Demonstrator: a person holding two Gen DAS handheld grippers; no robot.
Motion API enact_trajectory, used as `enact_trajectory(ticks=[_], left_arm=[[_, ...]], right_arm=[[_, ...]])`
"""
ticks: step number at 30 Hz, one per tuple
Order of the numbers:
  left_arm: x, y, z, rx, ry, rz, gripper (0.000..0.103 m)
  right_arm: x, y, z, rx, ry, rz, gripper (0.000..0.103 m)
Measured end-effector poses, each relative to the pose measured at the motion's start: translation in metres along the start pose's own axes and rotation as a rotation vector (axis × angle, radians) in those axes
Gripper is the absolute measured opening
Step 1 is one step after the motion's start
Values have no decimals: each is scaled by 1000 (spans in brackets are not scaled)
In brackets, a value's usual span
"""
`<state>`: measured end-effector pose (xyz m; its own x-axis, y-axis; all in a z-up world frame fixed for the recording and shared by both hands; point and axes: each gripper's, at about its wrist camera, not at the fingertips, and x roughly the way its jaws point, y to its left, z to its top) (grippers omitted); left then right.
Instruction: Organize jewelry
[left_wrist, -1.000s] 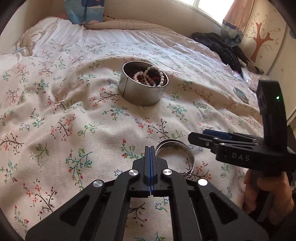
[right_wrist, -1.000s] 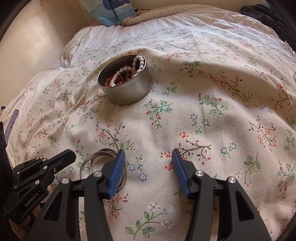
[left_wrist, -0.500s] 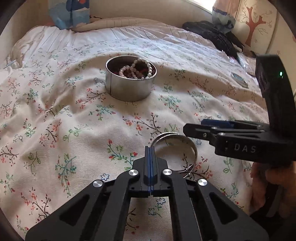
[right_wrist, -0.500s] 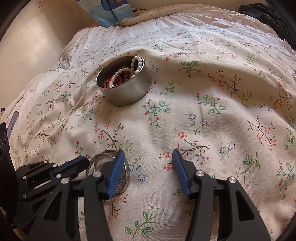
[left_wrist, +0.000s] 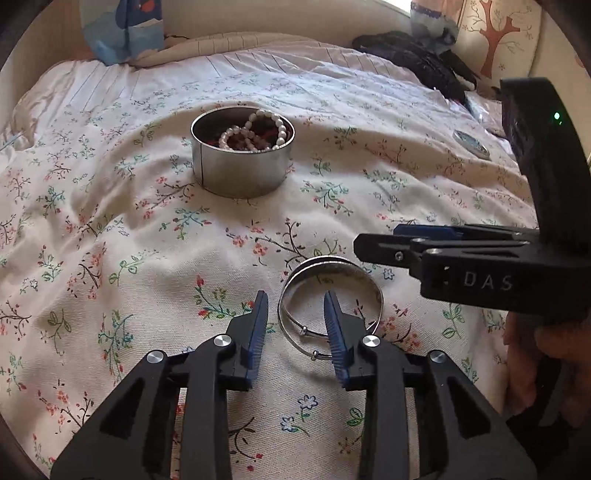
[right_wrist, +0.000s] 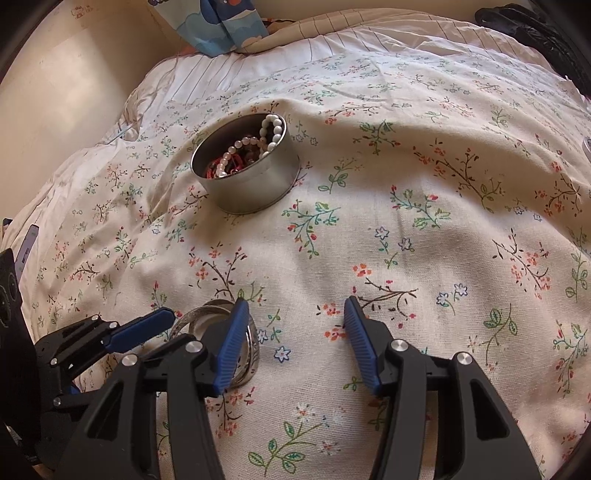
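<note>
A round metal tin (left_wrist: 242, 173) holding pearl and red bead bracelets stands on the floral bedspread; it also shows in the right wrist view (right_wrist: 245, 166). Silver bangles (left_wrist: 328, 271) lie on the cloth near me, partly hidden in the right wrist view (right_wrist: 195, 314). My left gripper (left_wrist: 295, 317) is open, its fingers straddling the near left edge of the bangles. My right gripper (right_wrist: 293, 321) is open and empty, just right of the bangles; its left finger overlaps them. It shows from the side in the left wrist view (left_wrist: 424, 247).
A floral bedspread (right_wrist: 406, 221) covers the bed. A blue patterned pillow (left_wrist: 122, 29) lies at the head, dark clothing (left_wrist: 413, 62) at the far right, and a small round lid (left_wrist: 471, 144) near the right edge. A wall (right_wrist: 55, 92) runs along the left.
My left gripper has opened from shut and moved closer to the bangles, now straddling their edge. The right gripper stayed open and barely moved.
</note>
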<state>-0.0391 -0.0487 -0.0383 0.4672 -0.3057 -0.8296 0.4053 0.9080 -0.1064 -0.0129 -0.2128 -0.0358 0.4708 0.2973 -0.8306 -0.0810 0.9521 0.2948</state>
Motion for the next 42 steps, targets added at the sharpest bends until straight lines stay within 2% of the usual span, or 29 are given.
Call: enact_trajectory(ticks=[2, 3, 6, 9, 13, 16, 17, 21, 23, 27, 35, 40, 42], left_arm=[[1, 2, -1, -2, 8, 1, 5], [-2, 4, -1, -12, -2, -10, 3], [-19, 19, 1, -82, -74, -13, 3], [-30, 45, 4, -202, -123, -17, 3], [-31, 63, 5, -286, -135, 4, 3], [-26, 60, 7, -273, -118, 29, 4], [-24, 59, 6, -266, -114, 38, 4], [-19, 59, 7, -262, -96, 55, 4], [-18, 58, 6, -254, -93, 64, 4], [-21, 52, 8, -228, -107, 70, 4], [-26, 43, 14, -178, -148, 100, 2], [-22, 41, 16, -169, -132, 104, 2], [-21, 42, 17, -172, -133, 108, 2]], right_arm=[[0, -1, 0, 3, -1, 2, 53], [-1, -1, 0, 5, -2, 2, 53], [-2, -3, 0, 13, -5, 5, 53], [-3, -2, 0, 6, -7, 7, 53], [-3, 17, -2, -80, -3, 28, 53], [4, 33, -6, -160, 25, 21, 53], [7, 36, -7, -178, 36, 16, 49], [17, 43, -10, -218, 75, -40, 10], [15, 42, -10, -211, 65, -37, 6], [5, 34, -6, -172, 10, -22, 5], [-18, 1, 6, 1, -93, 62, 5], [-16, -6, 9, 37, -81, 70, 5], [-16, -6, 9, 38, -79, 69, 9]])
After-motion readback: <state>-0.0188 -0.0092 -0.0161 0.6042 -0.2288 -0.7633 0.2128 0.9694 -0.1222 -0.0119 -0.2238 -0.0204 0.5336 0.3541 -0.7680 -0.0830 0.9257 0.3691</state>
